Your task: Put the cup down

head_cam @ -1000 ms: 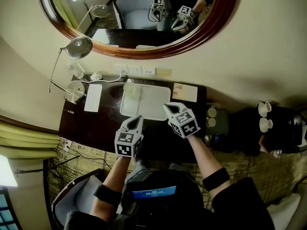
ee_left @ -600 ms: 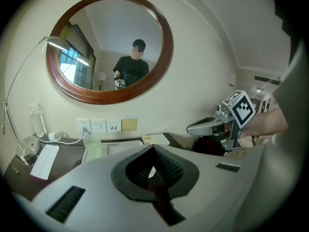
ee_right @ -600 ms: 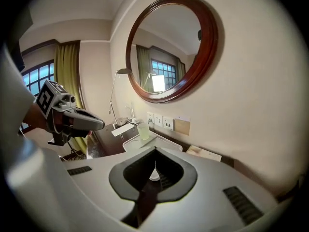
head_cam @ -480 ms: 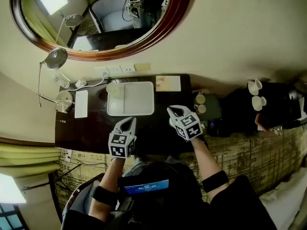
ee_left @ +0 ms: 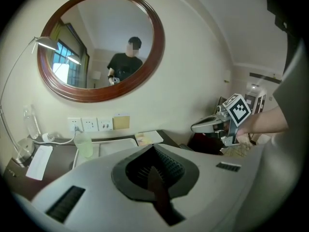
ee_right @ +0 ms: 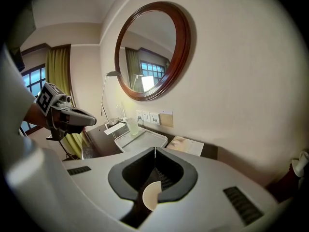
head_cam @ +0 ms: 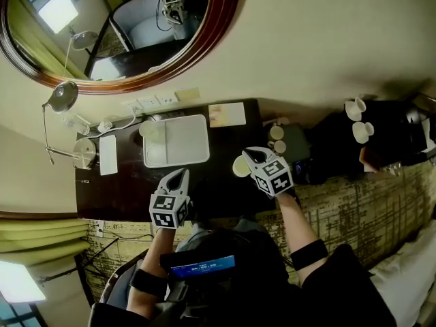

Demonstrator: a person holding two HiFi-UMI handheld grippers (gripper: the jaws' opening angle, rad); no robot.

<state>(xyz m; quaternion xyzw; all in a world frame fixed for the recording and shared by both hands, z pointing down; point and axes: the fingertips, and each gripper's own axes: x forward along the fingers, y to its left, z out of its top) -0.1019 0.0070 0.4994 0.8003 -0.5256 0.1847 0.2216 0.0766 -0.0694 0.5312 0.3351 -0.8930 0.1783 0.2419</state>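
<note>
On the dark desk (head_cam: 129, 182) below the oval mirror (head_cam: 136, 39) lies a white tray (head_cam: 184, 145), and everything is placed from it. The left gripper (head_cam: 179, 173) hovers off the tray's near edge and the right gripper (head_cam: 248, 154) off its near right corner, the two well apart. Each has its jaws pressed together on nothing. The cup (head_cam: 149, 129), pale green and translucent, stands upright at the tray's far left corner, long axis vertical, held by neither. It lies ahead and slightly left of the left gripper's fingers, across the tray, so that hand is nearer. By this, the cup seems already set down. Whether it stands inside the rim or just outside I cannot tell. A small pale disc (head_cam: 240, 167) lies right of the tray, just beside the right gripper's tips, and I cannot identify it.
</note>
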